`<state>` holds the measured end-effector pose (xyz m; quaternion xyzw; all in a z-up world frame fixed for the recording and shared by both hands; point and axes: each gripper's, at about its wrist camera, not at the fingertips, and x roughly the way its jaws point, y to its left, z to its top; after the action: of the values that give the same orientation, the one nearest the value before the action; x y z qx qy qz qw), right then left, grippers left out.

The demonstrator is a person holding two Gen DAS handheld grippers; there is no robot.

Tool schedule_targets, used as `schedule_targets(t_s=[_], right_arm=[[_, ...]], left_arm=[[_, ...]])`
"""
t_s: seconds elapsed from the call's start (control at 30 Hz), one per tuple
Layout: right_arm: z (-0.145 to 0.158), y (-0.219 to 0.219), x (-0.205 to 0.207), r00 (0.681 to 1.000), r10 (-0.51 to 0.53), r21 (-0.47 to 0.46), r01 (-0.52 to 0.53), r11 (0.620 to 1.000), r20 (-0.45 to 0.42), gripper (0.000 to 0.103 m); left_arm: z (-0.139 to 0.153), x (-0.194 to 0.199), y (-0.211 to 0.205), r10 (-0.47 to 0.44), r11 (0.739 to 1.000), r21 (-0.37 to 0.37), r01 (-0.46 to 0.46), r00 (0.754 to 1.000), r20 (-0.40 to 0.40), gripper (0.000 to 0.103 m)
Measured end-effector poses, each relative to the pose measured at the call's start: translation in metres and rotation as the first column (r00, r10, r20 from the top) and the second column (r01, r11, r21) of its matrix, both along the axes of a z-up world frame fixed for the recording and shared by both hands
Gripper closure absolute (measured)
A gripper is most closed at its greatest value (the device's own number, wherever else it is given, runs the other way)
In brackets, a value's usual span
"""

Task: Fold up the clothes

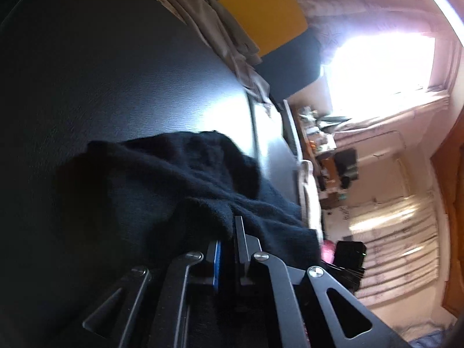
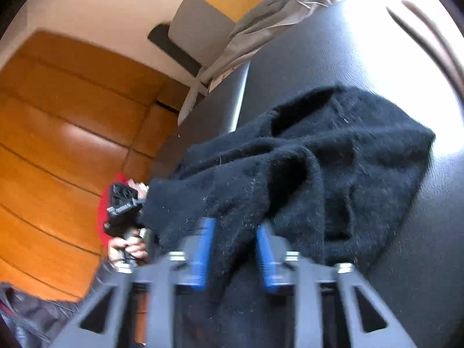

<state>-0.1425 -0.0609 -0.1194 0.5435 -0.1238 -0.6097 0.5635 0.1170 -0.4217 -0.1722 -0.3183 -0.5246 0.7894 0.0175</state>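
Holding black fuzzy garment (image 2: 333, 159) by edge: left gripper (image 1: 229, 232) clamped tight on cloth, right gripper (image 2: 235, 232) pinching thick fold, lower middle of frame. Next: lay cloth flat on dark table (image 2: 319, 58), smooth it

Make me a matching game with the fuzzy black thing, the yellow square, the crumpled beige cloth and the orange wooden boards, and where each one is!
1 fuzzy black knitted garment
2 flat yellow square panel
3 crumpled beige cloth
4 orange-brown wooden boards

A draped along the dark table at its far edge
B behind the person's hand
C heaped on the table top
D up past the table's far edge

Pairs: 1-C, 2-D, 3-A, 4-B
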Motion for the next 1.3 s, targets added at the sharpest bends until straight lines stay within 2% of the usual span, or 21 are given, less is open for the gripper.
schedule_targets(t_s=[0.03, 0.1, 0.2, 0.3, 0.37, 0.4, 0.5, 0.57, 0.6, 0.67, 0.73, 0.77, 0.8, 0.87, 0.93, 0.97, 1.03, 1.1, 1.17, 1.27, 1.3], right_arm=[[0.006, 0.002, 0.002, 1.000, 0.013, -0.016, -0.013, 1.000, -0.006, 0.093], [0.019, 0.001, -0.006, 1.000, -0.003, -0.104, 0.004, 0.995, 0.012, 0.093], [0.023, 0.018, -0.035, 0.988, -0.094, -0.246, 0.123, 0.962, 0.123, 0.093], [-0.002, 0.015, -0.070, 0.935, -0.254, -0.196, 0.305, 0.932, 0.247, 0.091], [-0.031, 0.009, -0.089, 0.866, -0.351, -0.106, 0.411, 0.906, 0.357, 0.076], [-0.038, 0.009, -0.091, 0.859, -0.358, -0.100, 0.419, 0.903, 0.366, 0.070], [-0.042, 0.015, -0.092, 0.847, -0.355, -0.131, 0.435, 0.891, 0.397, 0.061], [-0.028, 0.020, -0.088, 0.876, -0.340, -0.163, 0.411, 0.897, 0.341, 0.044], [-0.021, 0.022, -0.086, 0.890, -0.333, -0.177, 0.399, 0.900, 0.312, 0.044], [-0.005, 0.028, -0.080, 0.920, -0.319, -0.185, 0.363, 0.913, 0.226, 0.044], [0.019, 0.031, -0.066, 0.952, -0.305, -0.110, 0.302, 0.947, -0.009, 0.044], [0.032, 0.033, -0.058, 0.948, -0.280, -0.052, 0.275, 0.960, -0.152, 0.044], [0.040, 0.034, -0.047, 0.929, -0.237, 0.015, 0.251, 0.968, -0.283, 0.044], [0.048, 0.011, -0.025, 0.846, -0.090, 0.168, 0.207, 0.964, -0.525, 0.044], [0.041, -0.007, -0.011, 0.754, 0.069, 0.285, 0.160, 0.945, -0.653, 0.044], [0.038, -0.017, -0.003, 0.696, 0.152, 0.345, 0.145, 0.928, -0.701, 0.044], [0.029, -0.028, 0.001, 0.654, 0.232, 0.394, 0.109, 0.913, -0.720, 0.047], [0.022, -0.037, 0.004, 0.611, 0.290, 0.427, 0.089, 0.900, -0.737, 0.047], [0.027, -0.049, -0.003, 0.635, 0.245, 0.380, 0.082, 0.921, -0.732, 0.047], [0.037, -0.059, -0.030, 0.723, 0.109, 0.268, 0.109, 0.957, -0.682, 0.042], [0.035, -0.066, -0.036, 0.742, 0.075, 0.247, 0.125, 0.961, -0.666, 0.035]], left_arm=[[0.003, -0.001, -0.001, -0.003, 1.000, 0.013, 0.003, 1.000, -0.016, 0.100], [0.008, -0.003, -0.005, 0.001, 0.999, 0.051, 0.002, 0.999, -0.054, 0.100], [0.005, -0.008, -0.016, 0.068, 0.988, 0.145, -0.053, 0.992, -0.106, 0.097], [-0.009, -0.010, -0.029, 0.168, 0.957, 0.253, -0.143, 0.982, -0.081, 0.084], [-0.016, -0.008, -0.034, 0.207, 0.936, 0.305, -0.179, 0.976, -0.065, 0.080], [-0.020, -0.007, -0.037, 0.226, 0.924, 0.329, -0.195, 0.973, -0.057, 0.079], [-0.011, 0.001, -0.043, 0.238, 0.937, 0.279, -0.211, 0.969, -0.067, 0.074], [-0.004, 0.008, -0.047, 0.248, 0.946, 0.229, -0.227, 0.966, -0.067, 0.073], [-0.001, 0.012, -0.050, 0.252, 0.949, 0.213, -0.232, 0.965, -0.073, 0.070], [0.010, 0.025, -0.052, 0.260, 0.963, 0.085, -0.257, 0.965, -0.033, 0.067], [0.021, 0.035, -0.051, 0.250, 0.960, -0.142, -0.240, 0.966, 0.059, 0.067], [0.023, 0.037, -0.047, 0.241, 0.950, -0.229, -0.213, 0.965, 0.102, 0.067], [0.025, 0.035, -0.043, 0.221, 0.941, -0.289, -0.174, 0.966, 0.137, 0.067], [0.027, 0.028, -0.033, 0.156, 0.925, -0.373, -0.074, 0.968, 0.195, 0.067], [0.030, 0.013, -0.017, 0.064, 0.894, -0.445, 0.058, 0.965, 0.254, 0.067], [0.031, 0.007, -0.011, 0.029, 0.879, -0.465, 0.106, 0.961, 0.274, 0.067], [0.032, -0.008, 0.001, -0.043, 0.850, -0.489, 0.195, 0.952, 0.303, 0.067], [0.035, -0.013, 0.006, -0.087, 0.844, -0.485, 0.230, 0.950, 0.299, 0.067], [0.040, -0.029, -0.005, -0.094, 0.877, -0.436, 0.200, 0.963, 0.251, 0.067], [0.043, -0.047, -0.031, -0.047, 0.945, -0.315, 0.089, 0.989, 0.140, 0.067], [0.041, -0.047, -0.043, -0.003, 0.967, -0.253, 0.029, 0.995, 0.104, 0.067]])
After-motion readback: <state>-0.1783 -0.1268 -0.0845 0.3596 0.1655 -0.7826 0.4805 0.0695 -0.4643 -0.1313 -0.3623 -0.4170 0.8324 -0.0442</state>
